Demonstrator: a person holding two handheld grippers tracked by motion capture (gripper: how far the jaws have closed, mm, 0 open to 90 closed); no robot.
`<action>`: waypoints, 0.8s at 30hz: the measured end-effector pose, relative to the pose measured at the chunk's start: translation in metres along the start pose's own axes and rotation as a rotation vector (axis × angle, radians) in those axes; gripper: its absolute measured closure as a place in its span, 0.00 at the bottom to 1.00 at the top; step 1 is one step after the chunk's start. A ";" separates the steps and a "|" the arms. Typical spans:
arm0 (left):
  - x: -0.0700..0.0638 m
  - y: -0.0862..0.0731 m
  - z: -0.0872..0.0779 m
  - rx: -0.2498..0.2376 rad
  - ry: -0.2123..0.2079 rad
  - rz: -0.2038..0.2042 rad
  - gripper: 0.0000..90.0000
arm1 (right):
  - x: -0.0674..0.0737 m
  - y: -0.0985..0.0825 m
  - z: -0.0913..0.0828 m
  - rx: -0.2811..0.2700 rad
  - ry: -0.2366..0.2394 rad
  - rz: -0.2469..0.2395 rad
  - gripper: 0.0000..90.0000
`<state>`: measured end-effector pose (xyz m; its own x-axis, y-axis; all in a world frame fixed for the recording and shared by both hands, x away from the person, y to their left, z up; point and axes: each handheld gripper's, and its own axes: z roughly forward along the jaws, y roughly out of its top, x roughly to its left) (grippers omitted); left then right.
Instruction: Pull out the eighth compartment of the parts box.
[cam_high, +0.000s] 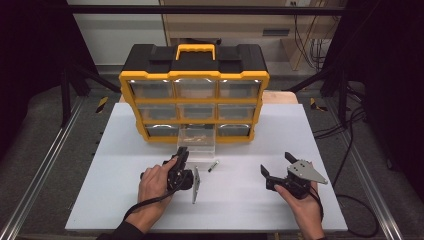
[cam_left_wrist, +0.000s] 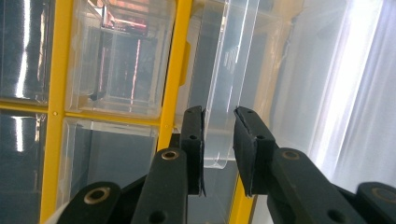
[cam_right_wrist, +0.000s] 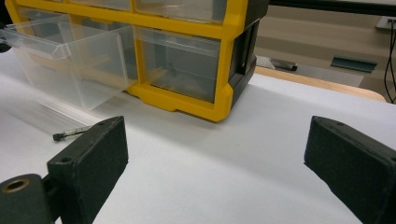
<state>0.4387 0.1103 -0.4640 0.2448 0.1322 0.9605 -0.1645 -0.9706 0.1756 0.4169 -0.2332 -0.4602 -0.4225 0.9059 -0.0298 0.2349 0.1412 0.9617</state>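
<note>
A: What's nearest the person?

B: The two hands. The right gripper (cam_high: 274, 164) rests on the white table (cam_high: 250, 200), jaws spread wide with nothing between them; its own view (cam_right_wrist: 215, 154) shows bare table in the gap.

A: And the left?

B: The left gripper (cam_high: 181, 154) is turned on its side at the front of the pulled-out drawer (cam_high: 197, 139). In its own view (cam_left_wrist: 218, 126) the jaws stand close together with the clear front lip of the drawer (cam_left_wrist: 224, 93) between them. Whether the pads press on the plastic, I cannot tell; a thin gap seems to show on each side.

A: Anything beside it?

B: A small dark screw (cam_high: 213, 165) lies on the table just right of the left gripper, near the drawer's front corner; it also shows in the right gripper view (cam_right_wrist: 70, 133).

A: Farther back?

B: The drawer sticks out of the bottom row, middle slot, of the yellow-and-black cabinet (cam_high: 194, 75). Some small brownish bits lie inside it.
</note>
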 end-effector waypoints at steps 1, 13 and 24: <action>0.000 0.000 0.000 0.000 -0.001 -0.004 0.82 | 0.000 0.000 0.000 0.000 0.000 0.001 0.07; 0.002 -0.001 0.000 -0.003 -0.015 -0.057 0.79 | 0.000 0.000 0.000 0.001 0.001 0.001 0.07; 0.011 -0.012 -0.005 -0.002 -0.073 -0.339 0.43 | 0.000 0.000 0.000 -0.001 0.002 -0.005 0.07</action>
<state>0.4382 0.1242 -0.4541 0.3535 0.4323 0.8296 -0.0637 -0.8736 0.4824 0.4170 -0.2327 -0.4604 -0.4249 0.9046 -0.0340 0.2324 0.1453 0.9617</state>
